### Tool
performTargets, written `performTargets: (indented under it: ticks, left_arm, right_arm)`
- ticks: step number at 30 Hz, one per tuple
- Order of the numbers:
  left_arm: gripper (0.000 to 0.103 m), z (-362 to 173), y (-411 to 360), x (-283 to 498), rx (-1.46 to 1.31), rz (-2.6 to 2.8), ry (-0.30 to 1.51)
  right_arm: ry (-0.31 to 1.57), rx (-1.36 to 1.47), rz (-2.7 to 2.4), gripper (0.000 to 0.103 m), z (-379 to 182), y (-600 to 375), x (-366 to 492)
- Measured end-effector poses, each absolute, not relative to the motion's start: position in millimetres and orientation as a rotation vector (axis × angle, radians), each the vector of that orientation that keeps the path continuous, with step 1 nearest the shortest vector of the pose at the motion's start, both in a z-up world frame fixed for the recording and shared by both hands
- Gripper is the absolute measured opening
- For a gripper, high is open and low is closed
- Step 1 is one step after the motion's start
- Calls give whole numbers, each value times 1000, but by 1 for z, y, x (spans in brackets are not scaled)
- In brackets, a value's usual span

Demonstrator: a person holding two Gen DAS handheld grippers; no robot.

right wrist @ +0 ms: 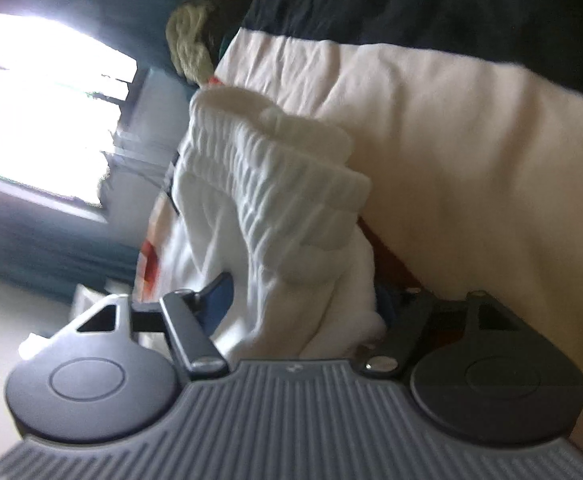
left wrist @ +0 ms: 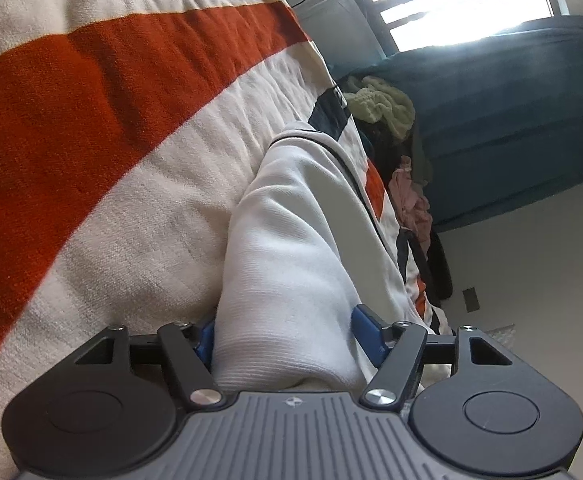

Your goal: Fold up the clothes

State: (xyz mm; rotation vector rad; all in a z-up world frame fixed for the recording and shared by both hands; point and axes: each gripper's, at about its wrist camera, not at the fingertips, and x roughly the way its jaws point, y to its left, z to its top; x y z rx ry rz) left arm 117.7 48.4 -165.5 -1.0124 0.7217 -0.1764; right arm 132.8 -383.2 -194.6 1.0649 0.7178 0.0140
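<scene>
White garment (left wrist: 291,240) in both tools — pinched; taut

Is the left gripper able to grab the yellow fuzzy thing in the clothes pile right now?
Probably not. The left gripper is shut on the white garment, so it has no free grip, and the yellow fuzzy thing lies far beyond it across the striped blanket.

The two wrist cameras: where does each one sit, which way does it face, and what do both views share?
Left wrist: sits behind the left gripper, looking along the white garment over the striped blanket toward a window; only gripper parts show.
Right wrist: sits behind the right gripper, facing the garment's ribbed waistband; only gripper parts show.
Shared: garment, blanket, window, teal curtain, clothes pile.
</scene>
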Motion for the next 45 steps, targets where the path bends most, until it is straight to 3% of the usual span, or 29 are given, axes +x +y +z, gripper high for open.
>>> performTargets:
  ticks: [2,4,7,10,16,26,36,45]
  left_arm:
    - [63,-164,48,118,-1004,-171,720]
    - [61,-160,46,117,-979,-171,718]
    - [55,-154,44,116,-942,-173,712]
    - [47,-144,42,112,-914,-186,689]
    - [39,-114,40,103,-921,-227,625]
    - [39,-31,4,141,-879,-342,584]
    - [39,20,-86,278,-820,-386,517]
    - [39,-1,-195,459,-819,-507,552]
  right_arm:
    - [712,1014,21,62,-187,-379,133]
    - [692,999,31,44,-181,-380,128]
    - [663,977,46,34,-172,-380,122]
    - [620,954,63,30,-162,-379,117]
    - [509,941,119,28,-136,-380,106]
    - [367,1016,153,27,-71,-415,121]
    - [180,1043,122,27,-33,-481,219]
    - [117,927,33,27,-36,-566,335]
